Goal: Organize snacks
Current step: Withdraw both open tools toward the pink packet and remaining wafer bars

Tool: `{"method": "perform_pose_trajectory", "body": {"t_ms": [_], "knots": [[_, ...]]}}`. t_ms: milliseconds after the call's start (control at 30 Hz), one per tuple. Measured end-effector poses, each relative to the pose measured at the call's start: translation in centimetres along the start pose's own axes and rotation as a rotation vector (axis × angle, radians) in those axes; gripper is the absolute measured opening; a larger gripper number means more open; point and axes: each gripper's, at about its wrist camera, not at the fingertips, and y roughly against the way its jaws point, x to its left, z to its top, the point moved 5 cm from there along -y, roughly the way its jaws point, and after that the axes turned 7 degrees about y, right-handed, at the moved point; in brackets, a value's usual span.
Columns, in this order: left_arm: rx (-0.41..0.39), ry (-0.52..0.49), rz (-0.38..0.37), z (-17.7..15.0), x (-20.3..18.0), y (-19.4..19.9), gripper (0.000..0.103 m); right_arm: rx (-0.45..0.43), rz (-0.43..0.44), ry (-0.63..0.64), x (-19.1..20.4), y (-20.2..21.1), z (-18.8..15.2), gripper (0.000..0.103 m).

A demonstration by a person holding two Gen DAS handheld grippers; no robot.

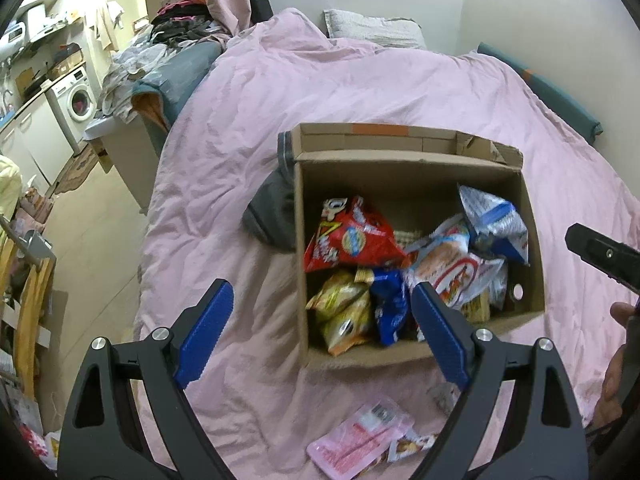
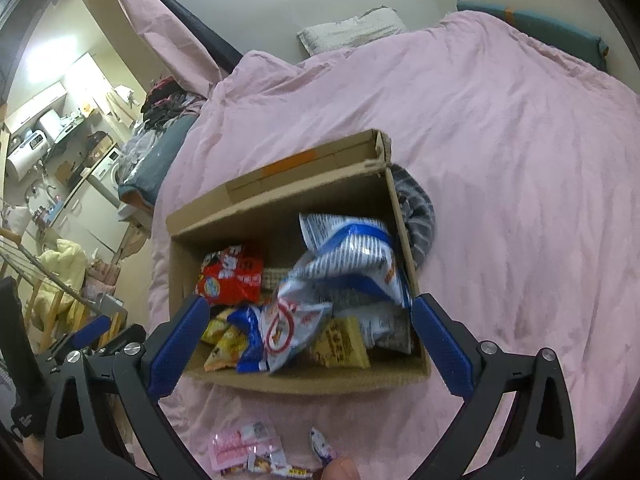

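The open brown cardboard box [image 1: 416, 184] rests on the bed, on a wrinkled pink duvet [image 1: 360, 92]. It holds loose snack bags: a red crisp bag [image 1: 352, 240] at the box's 10 o'clock, a yellow-green packet [image 1: 344, 312] at 7 o'clock, a dark blue packet [image 1: 390, 304] just beside that one, and white-and-blue bags [image 1: 492, 216] toward 2 o'clock.

Left gripper [image 1: 322, 336]: jaws stand wide apart and grip nothing. In the left wrist view, the box lies ahead at 12 to 1 o'clock. The left blue pad [image 1: 206, 332] is over bare duvet outside the box's near-left corner; the right pad overlaps the near wall beside the dark blue packet. No pad presses on any bag.

Right gripper [image 2: 310, 344]: jaws also wide apart, nothing clamped. In the right wrist view, the box [image 2: 280, 200] sits between the two pads at 12 o'clock, the pads roughly in line with its left and right walls at the near corners. Whether the pads touch the cardboard cannot be told.

A flat pink packet [image 1: 360, 440] and small wrappers [image 2: 264, 460] lie on the duvet at 6 o'clock, outside the box and nearer than the jaws. A grey striped cloth [image 2: 416, 216] lies against the box wall at 2 o'clock in the right wrist view.
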Motion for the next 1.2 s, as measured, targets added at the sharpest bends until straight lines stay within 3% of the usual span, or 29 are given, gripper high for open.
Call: {"method": "perform_pose_trajectory", "body": {"t_ms": [433, 833, 1067, 1200], "knots": [[0.071, 0.03, -0.018, -5.5, 3.6, 0.4, 0.089, 0.074, 0.008, -0.026, 0.6, 1.3, -5.3, 0.103], [0.137, 0.011, -0.077, -7.9, 3.2, -0.3, 0.089, 0.167, -0.037, -0.022, -0.1, 0.9, -9.7, 0.103], [0.222, -0.026, -0.074, -9.6, 2.7, -1.8, 0.089, 0.219, -0.022, -0.11, -2.3, 0.4, -11.2, 0.103], [0.322, -0.102, -0.105, -11.5, 1.1, -3.2, 0.089, 0.227, -0.019, -0.15, -2.9, 0.1, -11.3, 0.103]]}}
